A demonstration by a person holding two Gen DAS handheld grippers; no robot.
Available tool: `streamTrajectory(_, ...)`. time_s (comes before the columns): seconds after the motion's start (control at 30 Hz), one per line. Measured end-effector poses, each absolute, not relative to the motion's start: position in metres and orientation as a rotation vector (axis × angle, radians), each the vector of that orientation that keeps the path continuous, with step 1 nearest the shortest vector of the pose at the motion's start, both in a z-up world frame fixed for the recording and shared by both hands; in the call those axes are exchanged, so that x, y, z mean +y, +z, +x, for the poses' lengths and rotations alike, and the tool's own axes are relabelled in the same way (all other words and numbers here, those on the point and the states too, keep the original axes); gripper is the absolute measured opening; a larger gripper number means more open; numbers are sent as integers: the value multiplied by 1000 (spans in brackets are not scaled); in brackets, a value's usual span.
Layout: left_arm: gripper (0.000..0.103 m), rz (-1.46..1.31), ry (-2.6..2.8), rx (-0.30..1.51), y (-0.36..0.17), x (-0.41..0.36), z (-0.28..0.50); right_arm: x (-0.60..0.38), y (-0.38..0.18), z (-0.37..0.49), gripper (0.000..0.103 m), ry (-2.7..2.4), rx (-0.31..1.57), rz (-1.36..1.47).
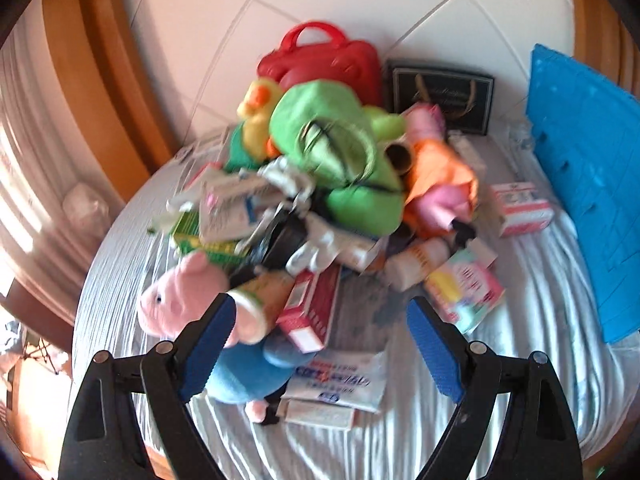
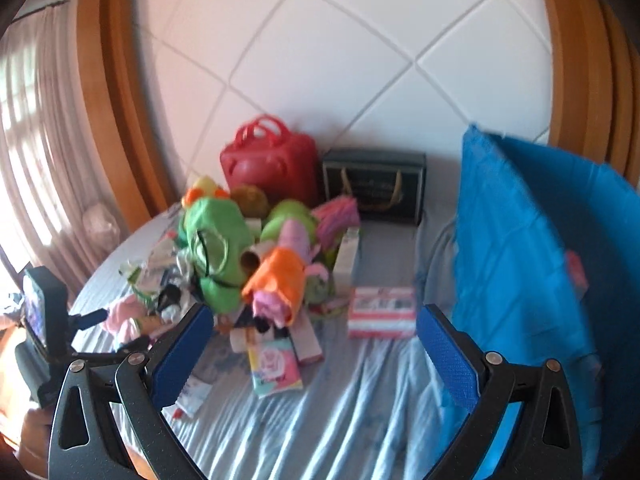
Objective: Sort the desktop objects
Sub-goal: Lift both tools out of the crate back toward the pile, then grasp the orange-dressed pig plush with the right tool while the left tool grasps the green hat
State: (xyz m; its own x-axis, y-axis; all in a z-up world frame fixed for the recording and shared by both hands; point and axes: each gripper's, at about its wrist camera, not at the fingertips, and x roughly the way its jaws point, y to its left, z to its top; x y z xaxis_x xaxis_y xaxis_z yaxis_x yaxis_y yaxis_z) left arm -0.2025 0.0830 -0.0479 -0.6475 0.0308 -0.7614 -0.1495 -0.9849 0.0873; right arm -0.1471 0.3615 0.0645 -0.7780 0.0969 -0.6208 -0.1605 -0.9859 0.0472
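A heap of toys and boxes lies on a bed with a pale blue sheet (image 1: 400, 440). It holds a green plush (image 1: 340, 152), a yellow duck (image 1: 256, 116), an orange-dressed pig doll (image 1: 440, 176), a pink pig plush in blue (image 1: 188, 300), a red-white box (image 1: 316, 312) and several medicine packs. My left gripper (image 1: 320, 316) is open just above the near edge of the heap, empty. My right gripper (image 2: 314, 324) is open and empty, farther back from the heap (image 2: 248, 264), over the bare sheet (image 2: 360, 420). A pink-white box (image 2: 382, 312) lies between its fingers' line of sight.
A red handbag (image 1: 328, 56) and a black gift bag (image 1: 444, 96) stand against the white padded headboard (image 2: 340, 60). A blue folding crate (image 2: 532, 272) stands at the right; it also shows in the left wrist view (image 1: 588, 184). The left gripper's handle (image 2: 44, 312) appears at far left.
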Motion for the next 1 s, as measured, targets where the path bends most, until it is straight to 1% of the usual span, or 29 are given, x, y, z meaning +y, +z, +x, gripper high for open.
streamTrajectory(0.13,88,-1327,2766,137,-64,59,-208,363,29,-170,103,2757,194,-1108)
streamTrajectory(0.3,88,-1360,2752,50,-73,37,-225,363,8,-190,103,2699,227,-1189)
streamTrajectory(0.5,88,-1246,2798,53,-59,29,-262,349,1,-230,103,2694,185,-1237)
streamTrajectory(0.63,88,-1211,2796,54,-56,32,-303,350,-4,-258,103,2672,211,-1230)
streamTrajectory(0.73,88,-1174,2794,100,-56,41,-339,358,-9,-279,103,2639,230,-1237)
streamTrajectory(0.83,88,-1167,2783,139,-62,52,-377,364,-19,-304,103,2602,249,-1266)
streamTrajectory(1.0,88,-1230,2665,99,-85,71,-433,370,-44,-340,103,2555,306,-1334)
